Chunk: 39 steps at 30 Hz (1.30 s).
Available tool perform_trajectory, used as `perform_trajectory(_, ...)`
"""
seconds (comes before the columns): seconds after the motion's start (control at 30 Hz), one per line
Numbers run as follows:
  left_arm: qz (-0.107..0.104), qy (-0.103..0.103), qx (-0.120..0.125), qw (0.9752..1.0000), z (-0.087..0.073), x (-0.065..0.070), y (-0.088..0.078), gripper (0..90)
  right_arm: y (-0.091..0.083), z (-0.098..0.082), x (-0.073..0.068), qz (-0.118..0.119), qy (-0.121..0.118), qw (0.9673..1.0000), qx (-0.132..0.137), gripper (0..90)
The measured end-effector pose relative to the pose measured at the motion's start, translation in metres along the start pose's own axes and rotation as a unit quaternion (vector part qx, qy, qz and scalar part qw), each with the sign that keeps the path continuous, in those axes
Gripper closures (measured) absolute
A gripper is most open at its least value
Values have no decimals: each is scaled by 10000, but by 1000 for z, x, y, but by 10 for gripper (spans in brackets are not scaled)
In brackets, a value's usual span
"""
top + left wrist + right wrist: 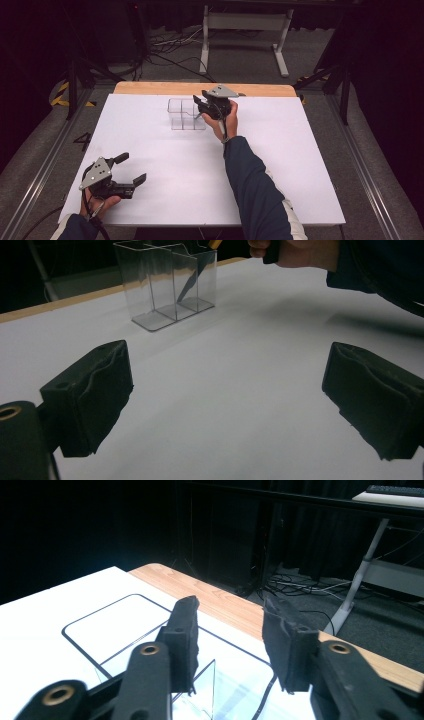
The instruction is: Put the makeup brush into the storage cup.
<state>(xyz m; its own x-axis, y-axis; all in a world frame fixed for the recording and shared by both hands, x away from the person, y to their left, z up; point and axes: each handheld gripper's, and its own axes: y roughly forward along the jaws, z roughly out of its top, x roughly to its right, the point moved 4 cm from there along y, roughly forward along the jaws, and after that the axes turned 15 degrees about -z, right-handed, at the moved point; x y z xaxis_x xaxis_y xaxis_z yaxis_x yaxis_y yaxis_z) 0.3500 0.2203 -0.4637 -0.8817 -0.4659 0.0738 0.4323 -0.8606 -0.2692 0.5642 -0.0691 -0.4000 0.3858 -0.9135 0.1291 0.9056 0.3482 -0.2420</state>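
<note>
**Letting go over the clear organiser**

The clear organiser (pixel 186 114) stands upright on the white table sheet (pixel 165 170), toward the far side, near the wooden table edge (pixel 150 88). It is a see-through plastic box split by thin walls into several compartments, open at the top. In the left gripper view a slim dark object with a yellowish top end (pixel 192 275) leans tilted inside one of the right-hand compartments; what it is I cannot tell.

The right gripper (pixel 201 102) sits just above the organiser's right end, jaws partly apart with nothing between them. To finish well, I judge it should lift straight up, so neither jaw catches the rim or tips the light box.

The left gripper (pixel 131 168) rests near the table's near left corner, well apart, jaws wide and empty.
</note>
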Motion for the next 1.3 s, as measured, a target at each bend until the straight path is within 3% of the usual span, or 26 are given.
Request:
perform_trajectory(0.23,-1,16,-14,10000,0,0,0,69,-6,6,3,-86,-58,9999,7,457)
perform_trajectory(0.83,22,16,-31,10000,0,1,1,67,-32,16,8,-104,-335,9993,137,366)
perform_trajectory(1.3,12,-26,-75,10000,-1,3,1,66,-61,22,19,-217,-439,9985,263,281)
